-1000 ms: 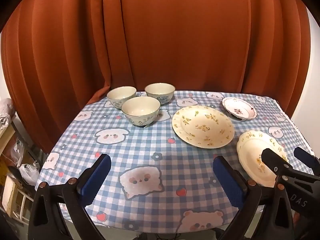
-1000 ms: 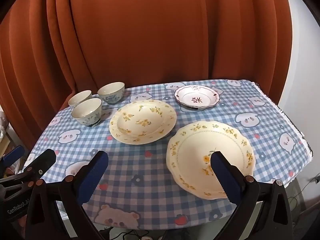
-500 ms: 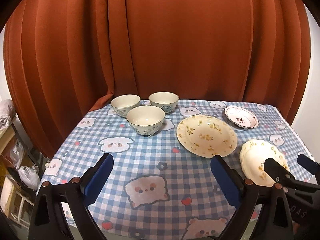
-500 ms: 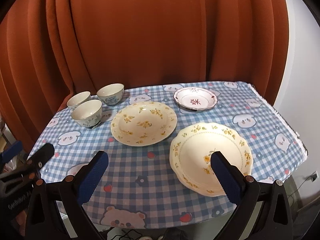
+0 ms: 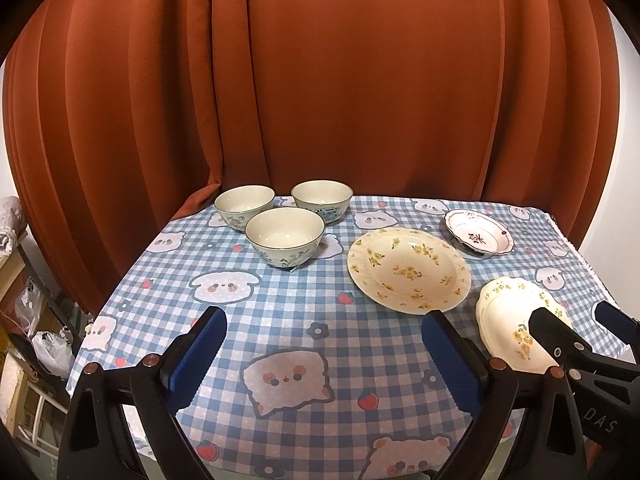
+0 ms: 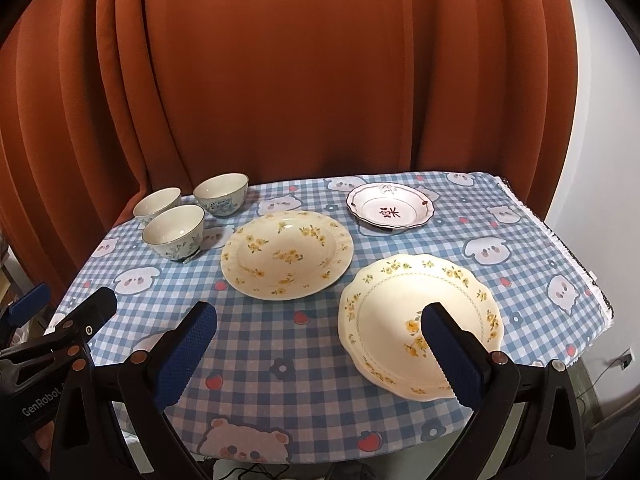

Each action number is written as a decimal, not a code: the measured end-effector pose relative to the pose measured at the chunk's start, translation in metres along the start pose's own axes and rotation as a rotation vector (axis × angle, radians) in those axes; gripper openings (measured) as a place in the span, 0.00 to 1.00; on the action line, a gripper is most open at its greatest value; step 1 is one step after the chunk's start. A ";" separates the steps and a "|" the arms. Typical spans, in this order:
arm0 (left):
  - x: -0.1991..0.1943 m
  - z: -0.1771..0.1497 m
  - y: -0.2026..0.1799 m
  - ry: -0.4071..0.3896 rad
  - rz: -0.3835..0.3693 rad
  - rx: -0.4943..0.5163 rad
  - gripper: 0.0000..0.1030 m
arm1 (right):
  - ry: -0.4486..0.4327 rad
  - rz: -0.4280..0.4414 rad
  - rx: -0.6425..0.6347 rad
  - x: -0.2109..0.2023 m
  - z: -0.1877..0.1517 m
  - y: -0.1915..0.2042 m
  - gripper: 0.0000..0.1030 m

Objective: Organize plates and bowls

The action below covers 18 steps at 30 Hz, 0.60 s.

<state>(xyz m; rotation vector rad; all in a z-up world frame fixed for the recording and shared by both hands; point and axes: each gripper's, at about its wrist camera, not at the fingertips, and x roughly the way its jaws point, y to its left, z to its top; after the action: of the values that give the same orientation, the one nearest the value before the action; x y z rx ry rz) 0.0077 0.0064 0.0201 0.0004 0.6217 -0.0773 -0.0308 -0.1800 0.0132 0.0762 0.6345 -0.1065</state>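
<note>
Scalloped plate (image 6: 416,316) near tablecloth (image 6: 280,344) front edge, unobstructed

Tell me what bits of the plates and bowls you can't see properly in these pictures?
- Scalloped plate: near right edge hidden by the right gripper finger, right wrist view.
- Far-left bowl: lower part hidden behind the front bowl, right wrist view.
- Label on the back bowl: too small to read, left wrist view.
</note>
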 end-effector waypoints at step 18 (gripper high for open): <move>0.002 0.004 -0.001 -0.009 0.000 0.006 0.96 | -0.011 0.000 0.002 0.002 0.001 -0.003 1.00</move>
<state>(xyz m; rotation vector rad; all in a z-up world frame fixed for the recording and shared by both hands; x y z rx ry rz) 0.0114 0.0050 0.0228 0.0056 0.6122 -0.0792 -0.0286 -0.1838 0.0125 0.0774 0.6236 -0.1079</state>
